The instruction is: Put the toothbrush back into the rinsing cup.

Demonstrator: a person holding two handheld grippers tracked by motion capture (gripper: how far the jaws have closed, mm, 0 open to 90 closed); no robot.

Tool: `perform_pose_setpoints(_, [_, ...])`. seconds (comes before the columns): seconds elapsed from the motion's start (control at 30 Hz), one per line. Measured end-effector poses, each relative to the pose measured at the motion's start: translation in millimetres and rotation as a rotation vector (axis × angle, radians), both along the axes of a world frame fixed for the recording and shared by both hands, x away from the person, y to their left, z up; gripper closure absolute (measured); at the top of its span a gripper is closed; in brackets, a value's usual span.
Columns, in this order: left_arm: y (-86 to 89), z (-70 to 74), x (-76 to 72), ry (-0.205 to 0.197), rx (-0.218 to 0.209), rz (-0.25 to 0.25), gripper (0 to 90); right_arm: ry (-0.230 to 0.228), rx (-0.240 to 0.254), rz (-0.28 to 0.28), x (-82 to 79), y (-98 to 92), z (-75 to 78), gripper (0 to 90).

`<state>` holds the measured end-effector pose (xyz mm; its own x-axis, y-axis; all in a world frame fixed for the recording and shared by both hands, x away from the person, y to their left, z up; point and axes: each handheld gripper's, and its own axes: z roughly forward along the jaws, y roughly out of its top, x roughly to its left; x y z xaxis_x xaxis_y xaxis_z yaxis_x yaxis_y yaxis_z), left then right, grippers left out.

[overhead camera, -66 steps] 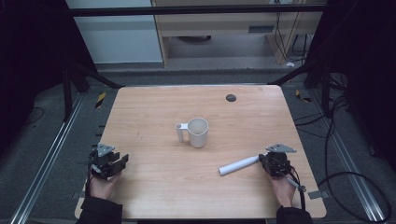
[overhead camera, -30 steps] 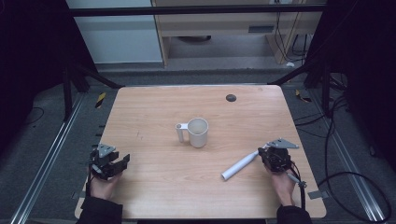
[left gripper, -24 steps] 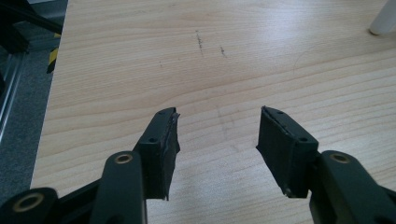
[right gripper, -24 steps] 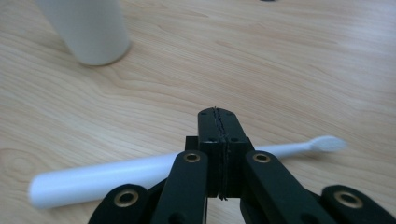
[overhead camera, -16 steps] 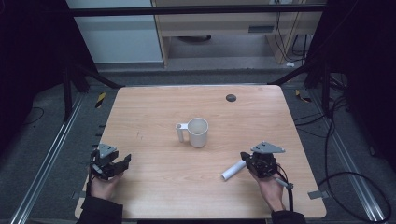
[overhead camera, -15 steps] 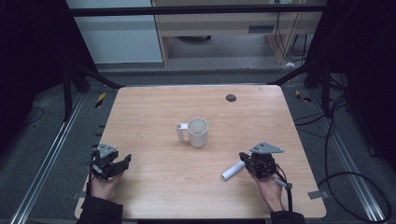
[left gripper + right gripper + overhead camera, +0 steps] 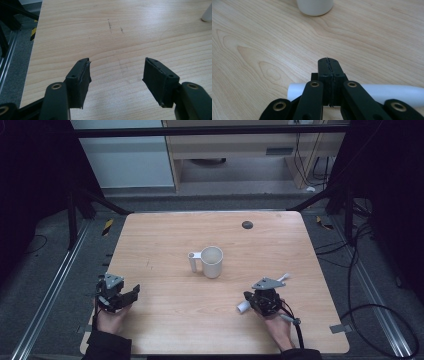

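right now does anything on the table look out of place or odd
One thing: the right tongs are shut with nothing between them, sitting over a white tube that lies flat across beneath them. The white mug stands upright mid-table, nothing spilled.

Left claw (image 7: 116, 75) jaws spread wide above bare wooden table (image 7: 125, 32), gripping nothing.

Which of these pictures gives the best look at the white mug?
The high view: the whole mug stands upright mid-table, its handle toward the left. The right gripper view catches just its base at the top edge; the left gripper view shows a white sliver at the top right corner.
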<state>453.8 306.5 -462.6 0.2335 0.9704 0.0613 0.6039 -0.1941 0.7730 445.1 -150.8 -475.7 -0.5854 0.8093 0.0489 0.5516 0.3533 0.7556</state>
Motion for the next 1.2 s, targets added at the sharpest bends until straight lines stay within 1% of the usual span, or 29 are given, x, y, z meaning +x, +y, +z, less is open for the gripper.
perform_pose_setpoints(0.17, [-0.3, -0.4, 0.1, 0.003, 0.002, -0.004, 37.3, 0.019, -0.008, 0.009, 0.7, 1.1, -2.5, 89.6])
perform_pose_setpoints(0.2, [-0.4, -0.4, 0.2, 0.004, 0.002, -0.005, 37.3, 0.03, -0.009, 0.007, 0.7, 1.2, -2.9, 89.6])
perform_pose_setpoints(0.37, [-0.7, -0.5, 0.1, 0.005, 0.002, -0.009, 37.4, 0.037, -0.02, 0.018, 0.9, 1.6, -4.4, 89.6])
perform_pose_setpoints(0.5, [-0.8, -0.5, 0.2, 0.006, 0.0, -0.01, 37.6, 0.043, -0.017, 0.022, -0.1, 0.7, -4.5, 89.6])
perform_pose_setpoints(0.73, [-0.8, -0.4, 0.1, 0.009, -0.001, -0.013, 38.0, 0.049, -0.026, 0.032, -2.3, -0.8, -5.5, 89.6])
perform_pose_setpoints(0.87, [-0.8, -0.3, 0.0, 0.009, -0.002, -0.015, 38.6, 0.048, -0.029, 0.034, -4.3, -3.0, -5.1, 89.6])
perform_pose_setpoints(1.0, [-0.9, -0.5, 0.1, 0.011, -0.001, -0.017, 38.5, 0.06, -0.022, 0.028, -6.3, -4.9, -4.9, 89.6])
perform_pose_setpoints(1.1, [-1.0, -0.5, 0.1, 0.012, 0.0, -0.018, 38.5, 0.055, -0.033, 0.037, -7.3, -6.0, -5.0, 89.6])
perform_pose_setpoints(1.2, [-1.1, -0.4, 0.1, 0.012, 0.0, -0.018, 38.5, 0.059, -0.031, 0.036, -9.0, -6.9, -4.6, 89.6])
